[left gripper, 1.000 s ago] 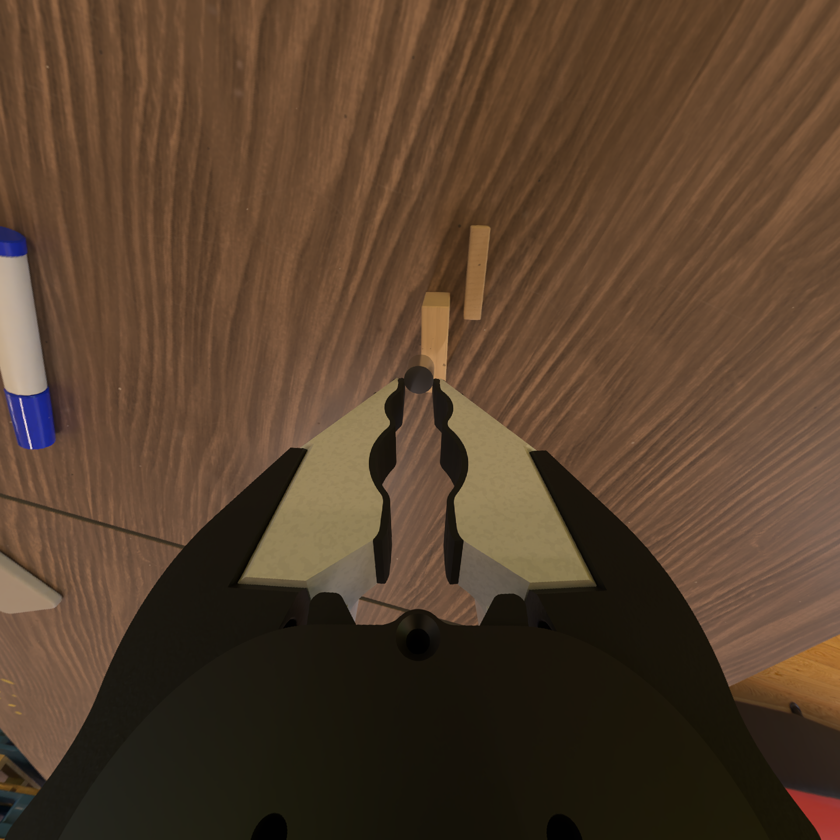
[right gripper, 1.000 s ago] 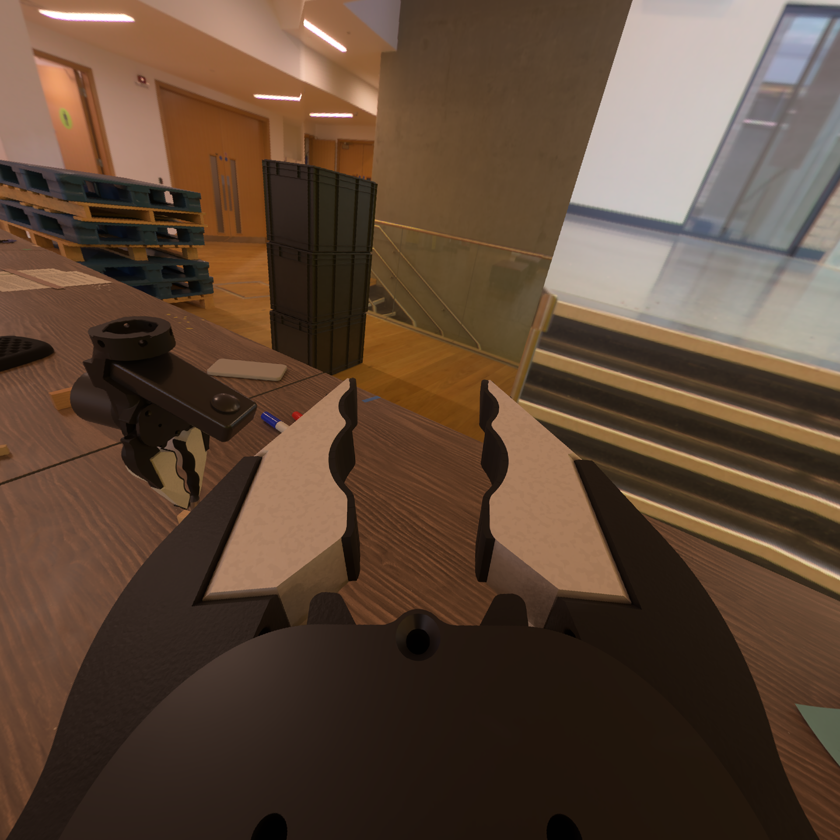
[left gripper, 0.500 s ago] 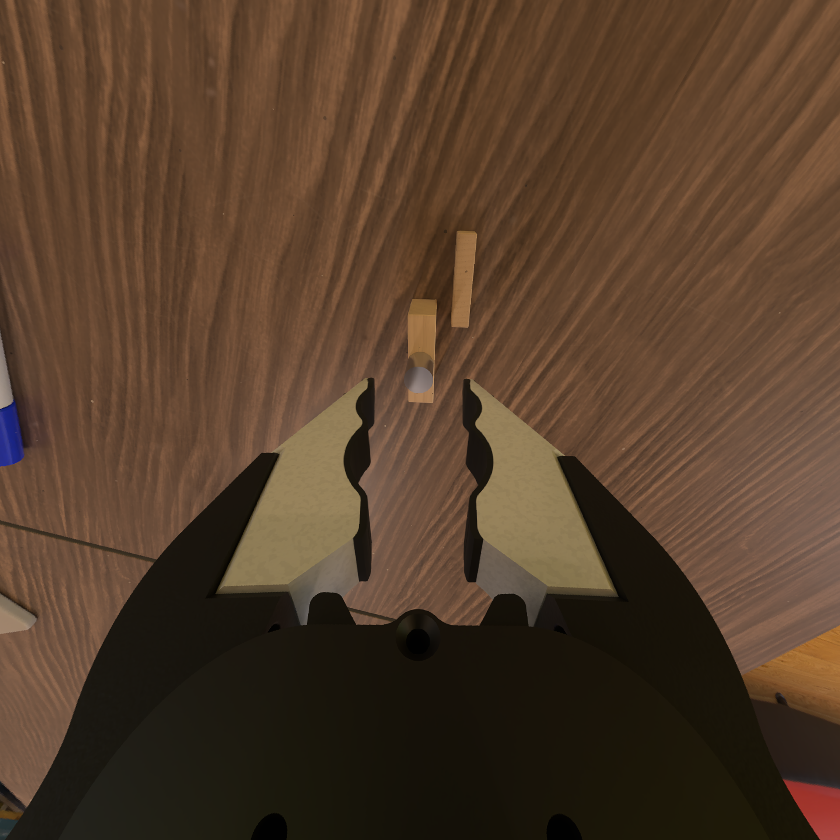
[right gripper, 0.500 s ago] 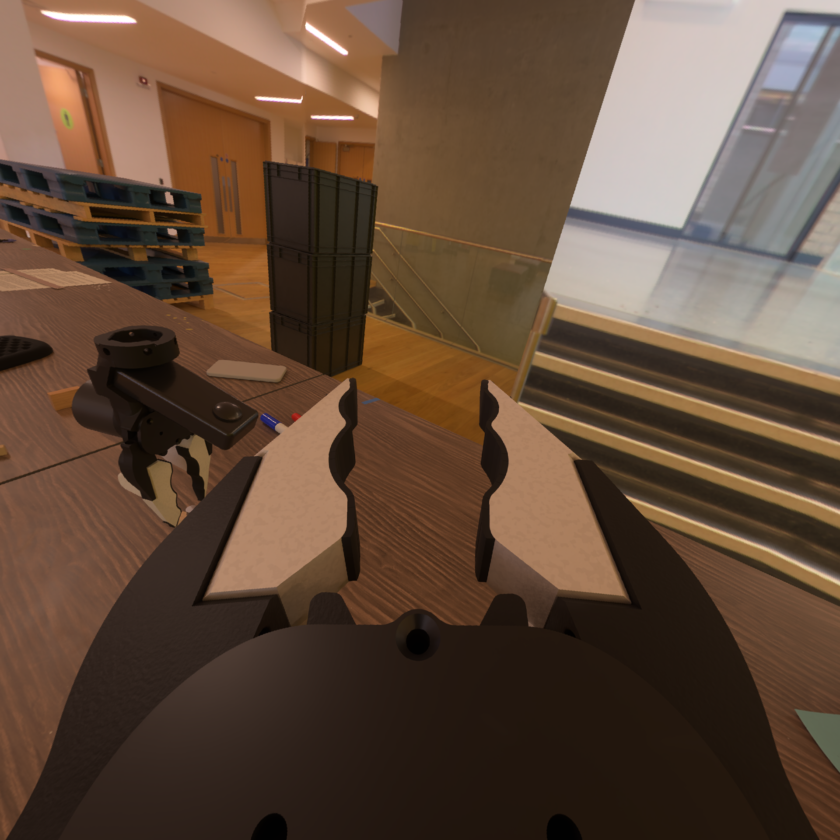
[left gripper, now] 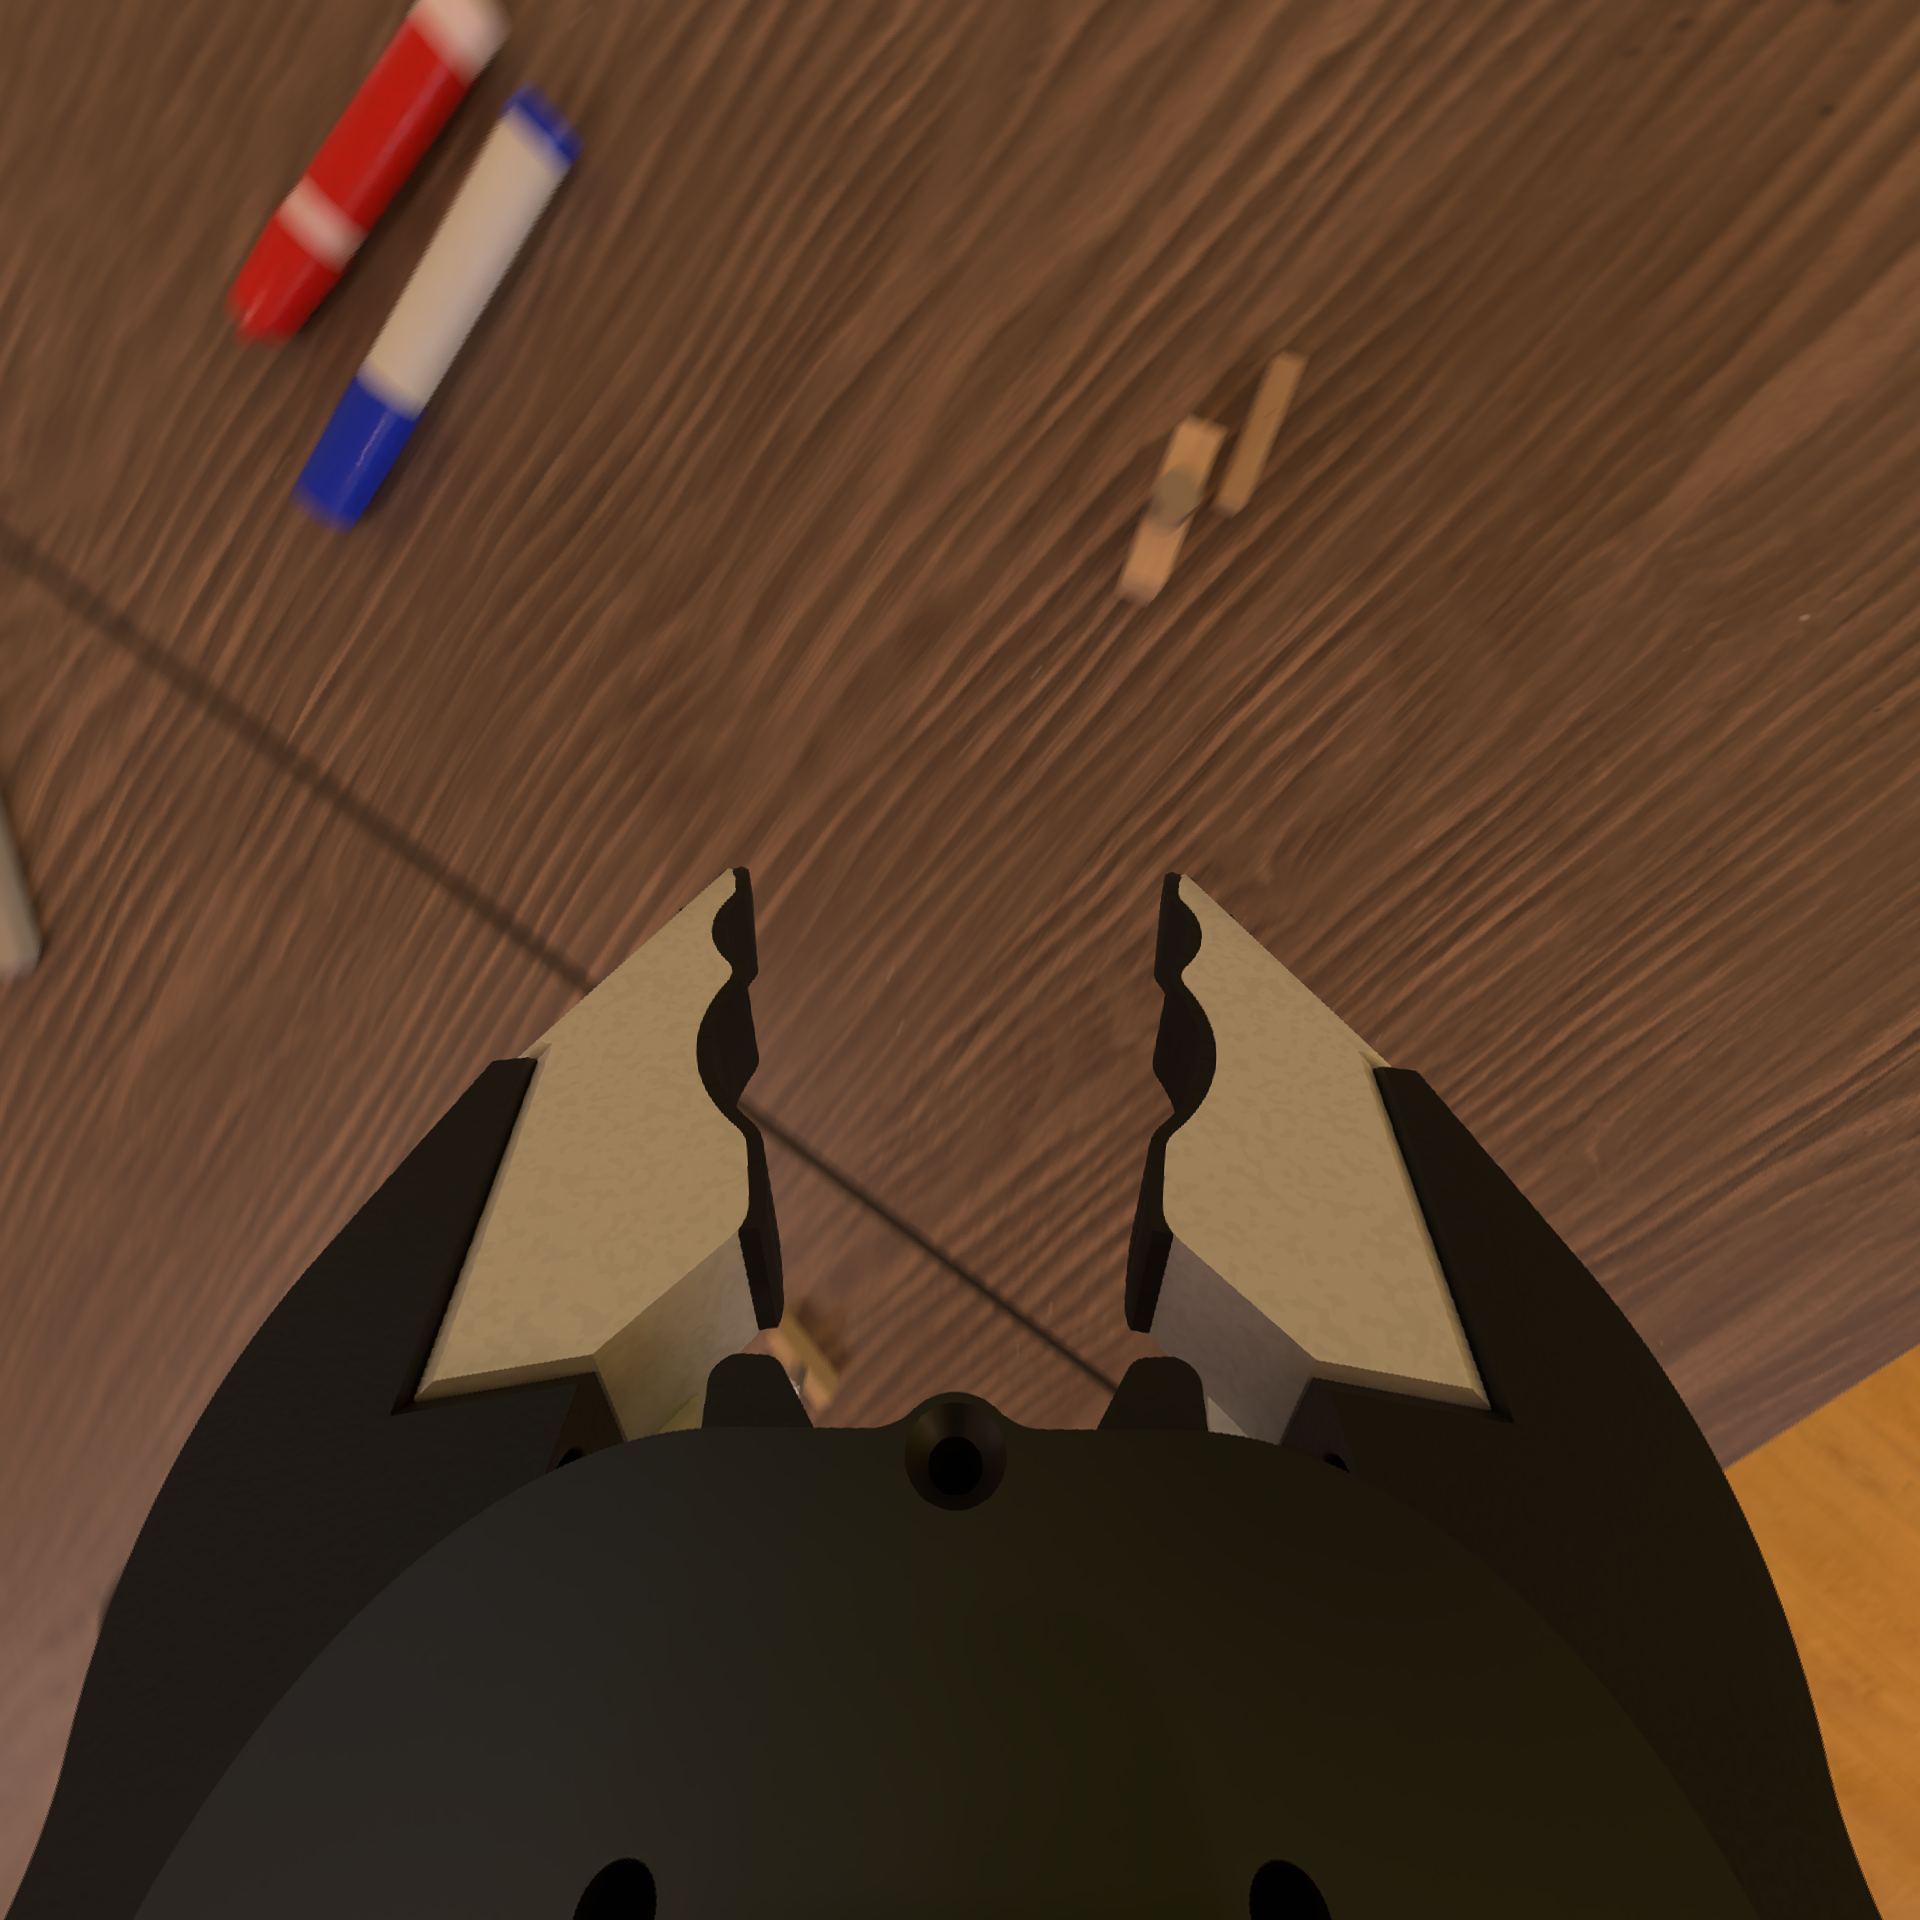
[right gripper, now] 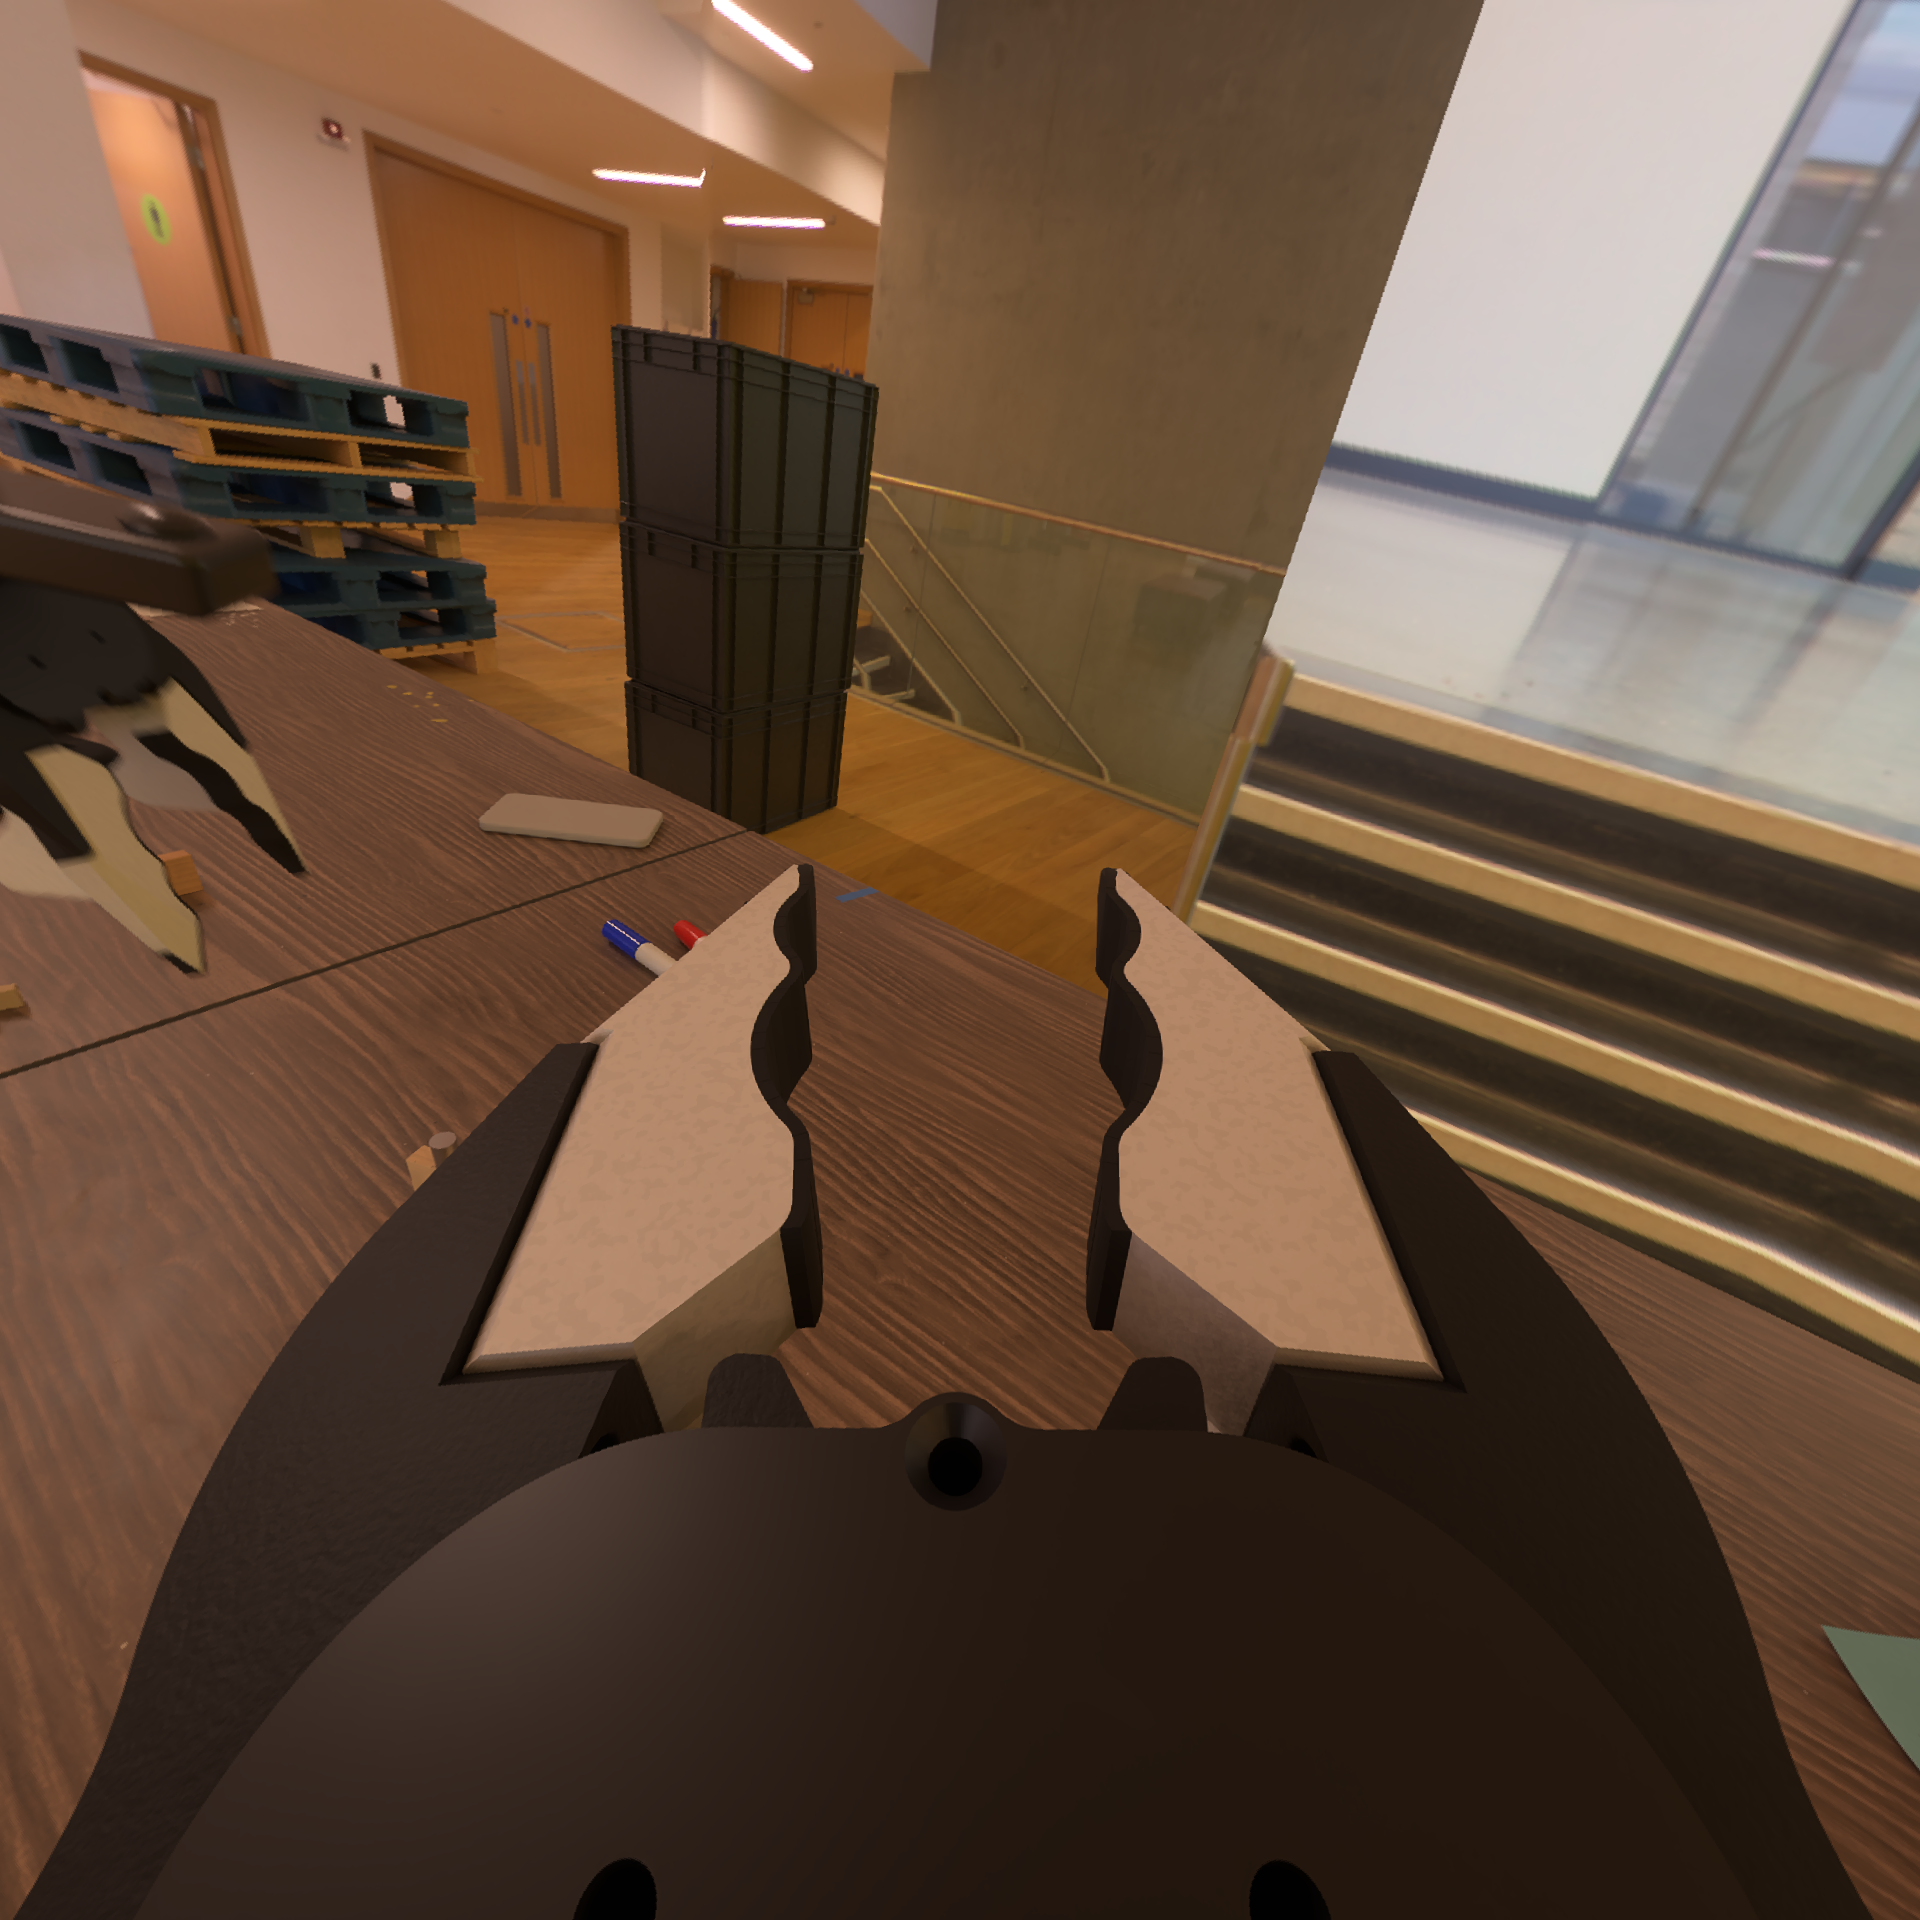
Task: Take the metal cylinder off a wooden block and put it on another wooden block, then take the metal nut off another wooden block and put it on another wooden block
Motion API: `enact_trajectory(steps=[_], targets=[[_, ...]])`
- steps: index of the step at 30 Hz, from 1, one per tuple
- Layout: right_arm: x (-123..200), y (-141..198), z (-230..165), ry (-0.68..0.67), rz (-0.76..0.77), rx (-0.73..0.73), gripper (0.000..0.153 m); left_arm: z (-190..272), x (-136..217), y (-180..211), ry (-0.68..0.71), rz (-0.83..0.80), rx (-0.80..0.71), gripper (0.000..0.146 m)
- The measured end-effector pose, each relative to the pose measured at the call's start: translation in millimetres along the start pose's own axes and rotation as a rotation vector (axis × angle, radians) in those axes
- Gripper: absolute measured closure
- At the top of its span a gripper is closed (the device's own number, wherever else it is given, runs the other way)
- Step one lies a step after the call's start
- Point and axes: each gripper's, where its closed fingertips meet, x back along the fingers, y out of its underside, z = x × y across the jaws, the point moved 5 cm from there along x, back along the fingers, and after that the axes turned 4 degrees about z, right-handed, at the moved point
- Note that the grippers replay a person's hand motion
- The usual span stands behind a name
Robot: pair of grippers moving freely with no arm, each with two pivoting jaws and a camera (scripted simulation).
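Both claws gape, empty: left claw (left gripper: 956, 883) above counter (left gripper: 1455, 831), right claw (right gripper: 954, 883) idle. Metal cylinder (left gripper: 1177, 488) prob. upright on wooden block (left gripper: 1169, 514), blurry, w/ 2nd block (left gripper: 1260, 434) just beside

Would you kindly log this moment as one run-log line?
left gripper: open, empty | metal cylinder: standing on wooden block | right gripper: open, empty | nut: not visible

Concrete pillar (right gripper: 1132, 343), stacked black crates (right gripper: 740, 571), pallets (right gripper: 260, 468), stairs (right gripper: 1558, 935), ceiling lights (right gripper: 764, 36).
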Motion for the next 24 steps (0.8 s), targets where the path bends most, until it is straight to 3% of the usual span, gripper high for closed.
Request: enact_trajectory(steps=[5,9,18,24], targets=[[-3,3,0,-0.005,-0.021,-0.003,0.098,-39,56,71,-0.143,-0.037,0.192,0.070],[-3,4,1,0.000,-0.028,-0.005,0.098,-56,74,129,-0.202,-0.098,0.341,0.077],[-4,2,-5,-0.005,-0.031,0.013,0.098,-64,17,222,-0.086,-0.192,0.600,0.086],[-6,1,-8,-0.004,-0.037,0.030,0.098,-67,-15,245,-0.059,-0.254,0.645,0.092]])
